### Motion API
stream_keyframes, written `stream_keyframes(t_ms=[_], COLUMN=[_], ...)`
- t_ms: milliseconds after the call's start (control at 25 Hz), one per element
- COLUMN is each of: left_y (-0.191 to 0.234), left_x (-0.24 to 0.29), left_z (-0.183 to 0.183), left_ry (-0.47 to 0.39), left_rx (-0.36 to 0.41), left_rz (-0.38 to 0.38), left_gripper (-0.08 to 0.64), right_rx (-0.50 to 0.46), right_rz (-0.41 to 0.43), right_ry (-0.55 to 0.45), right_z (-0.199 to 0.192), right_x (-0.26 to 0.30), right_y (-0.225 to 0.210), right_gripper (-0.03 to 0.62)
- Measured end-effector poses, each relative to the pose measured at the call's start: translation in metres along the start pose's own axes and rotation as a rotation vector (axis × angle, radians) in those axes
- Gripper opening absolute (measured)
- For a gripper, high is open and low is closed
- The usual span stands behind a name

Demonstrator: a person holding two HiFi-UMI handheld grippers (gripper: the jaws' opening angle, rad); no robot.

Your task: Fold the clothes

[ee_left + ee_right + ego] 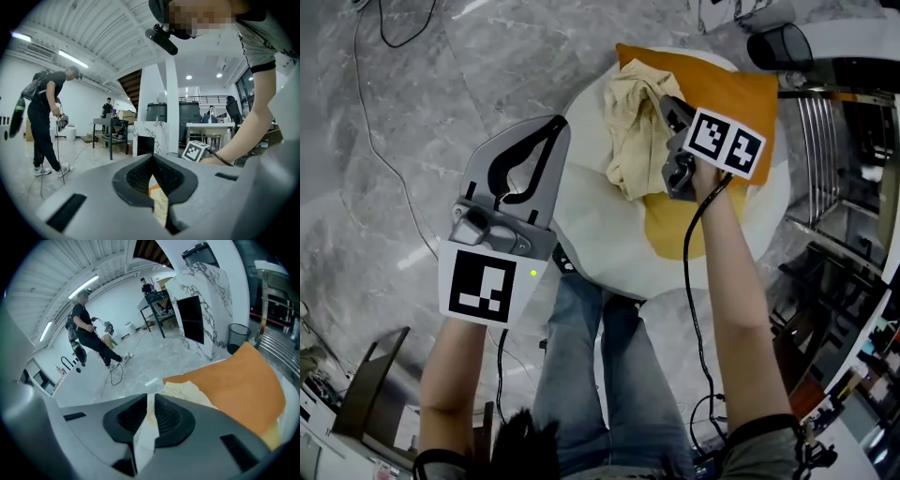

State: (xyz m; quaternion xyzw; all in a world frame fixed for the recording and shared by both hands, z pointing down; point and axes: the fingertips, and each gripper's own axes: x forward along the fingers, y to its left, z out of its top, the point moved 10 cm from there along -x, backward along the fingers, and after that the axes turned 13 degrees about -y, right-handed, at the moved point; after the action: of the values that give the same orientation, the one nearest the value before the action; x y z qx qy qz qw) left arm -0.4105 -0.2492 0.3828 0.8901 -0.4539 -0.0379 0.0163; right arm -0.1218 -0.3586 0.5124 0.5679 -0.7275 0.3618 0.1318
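A crumpled cream garment (633, 131) lies on an orange cloth (731, 89) atop a round white table (591, 225), upper centre of the head view. The right gripper (666, 101) pinches a fold of it between nearly closed jaws. At left, beside the table, the left gripper (555, 127) is closed and empty.

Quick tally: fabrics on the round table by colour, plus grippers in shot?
orange cloth: 1
cream garment: 1
grippers: 2 (left gripper, right gripper)
total: 4
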Motion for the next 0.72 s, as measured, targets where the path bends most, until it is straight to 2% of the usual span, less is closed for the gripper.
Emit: stream_keyframes(t_ms=[80,200,360,720], left_y=[-0.003,-0.011,-0.025,-0.072], left_x=[-0.001,-0.001,-0.003,-0.008], left_z=[0.002,0.007,0.019,0.063], left_ry=[-0.002,-0.006,-0.021,-0.063], left_rx=[0.005,0.013,0.020,0.029], left_rz=[-0.003,-0.007,0.002,0.043], left_gripper=[0.003,0.004,0.003,0.003], right_rx=[-0.051,-0.137,-0.225,-0.302], right_rz=[0.012,0.046,0.084,0.114], right_ry=[0.011,0.017,-0.030,-0.195], right_z=[-0.010,-0.022,-0.029,-0.017], right_x=[-0.009,-0.027,-0.055,-0.142], right_y=[0.004,0.010,0.018,0.032], right_gripper=[0.003,0.002,0.000,0.002])
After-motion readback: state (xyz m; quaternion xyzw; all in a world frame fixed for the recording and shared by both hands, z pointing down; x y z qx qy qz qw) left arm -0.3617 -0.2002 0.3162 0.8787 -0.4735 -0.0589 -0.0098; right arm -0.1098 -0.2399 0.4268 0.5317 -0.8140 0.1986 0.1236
